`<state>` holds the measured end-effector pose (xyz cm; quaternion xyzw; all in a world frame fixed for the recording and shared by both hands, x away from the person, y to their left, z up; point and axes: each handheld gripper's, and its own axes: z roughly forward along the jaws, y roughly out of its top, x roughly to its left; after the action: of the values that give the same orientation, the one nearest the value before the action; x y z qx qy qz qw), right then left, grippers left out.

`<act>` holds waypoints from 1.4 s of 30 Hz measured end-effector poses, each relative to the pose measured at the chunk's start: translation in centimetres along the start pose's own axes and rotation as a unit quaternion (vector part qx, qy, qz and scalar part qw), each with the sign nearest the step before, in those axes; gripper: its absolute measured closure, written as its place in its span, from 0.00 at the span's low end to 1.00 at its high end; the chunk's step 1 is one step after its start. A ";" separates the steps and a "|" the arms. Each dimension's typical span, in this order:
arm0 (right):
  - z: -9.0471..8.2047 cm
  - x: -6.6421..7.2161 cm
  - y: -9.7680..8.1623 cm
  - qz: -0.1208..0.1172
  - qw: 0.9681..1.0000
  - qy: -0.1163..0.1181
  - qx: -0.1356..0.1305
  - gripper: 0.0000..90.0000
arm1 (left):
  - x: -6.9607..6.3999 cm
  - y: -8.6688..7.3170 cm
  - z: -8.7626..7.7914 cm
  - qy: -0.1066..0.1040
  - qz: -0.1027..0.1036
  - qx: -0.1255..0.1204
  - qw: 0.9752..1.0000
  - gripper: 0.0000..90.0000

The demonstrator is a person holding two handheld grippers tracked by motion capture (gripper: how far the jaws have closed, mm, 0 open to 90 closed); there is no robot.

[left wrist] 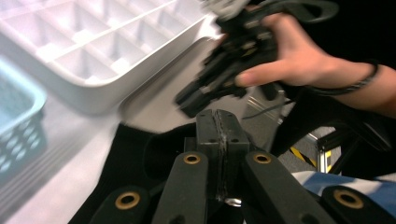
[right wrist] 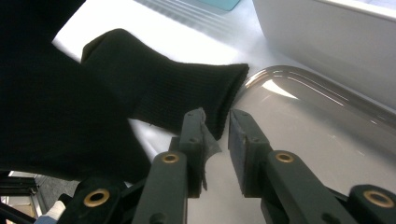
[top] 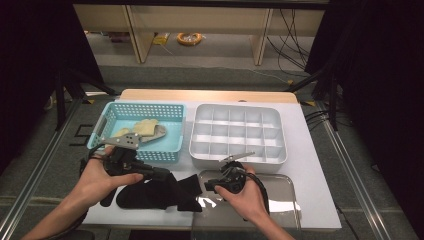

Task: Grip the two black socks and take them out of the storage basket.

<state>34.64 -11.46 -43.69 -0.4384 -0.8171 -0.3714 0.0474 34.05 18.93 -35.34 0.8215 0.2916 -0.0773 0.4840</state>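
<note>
The left tool is closed, apparently pinching the black knitted sock at the bench's near edge. The right tool stands open at its cuff beside the clear plastic tray, probably to take it over.

The sock is plain black, with a fine ribbed knit showing at its cuff in the right gripper view. The basket is light turquoise — its walls pierced by a regular grid of small holes — and holds pale yellow-beige pieces. The divided organiser is white throughout. The tray is shiny silver-grey metal. Both the left gripper and right gripper are black, with brass-coloured rivets. The table cover is white — the table's far edge light wood.
</note>
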 end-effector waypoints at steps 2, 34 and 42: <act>0.1 0.0 0.0 0.001 1.000 -0.001 0.002 0.85 | 1.6 -0.5 0.5 0.015 -0.026 0.003 1.000 0.99; 2.3 0.7 -0.7 0.018 0.998 0.006 0.055 0.79 | 7.0 -6.0 5.6 0.154 0.102 0.167 0.969 0.50; 2.8 0.7 -0.8 0.023 0.997 0.012 0.067 0.77 | 6.8 -6.1 7.1 0.138 0.108 0.168 0.970 0.50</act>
<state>34.32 -9.38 -45.86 -0.4485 -0.8292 -0.3196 0.0952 37.32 17.93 -46.44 0.9205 0.2479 0.0417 0.2992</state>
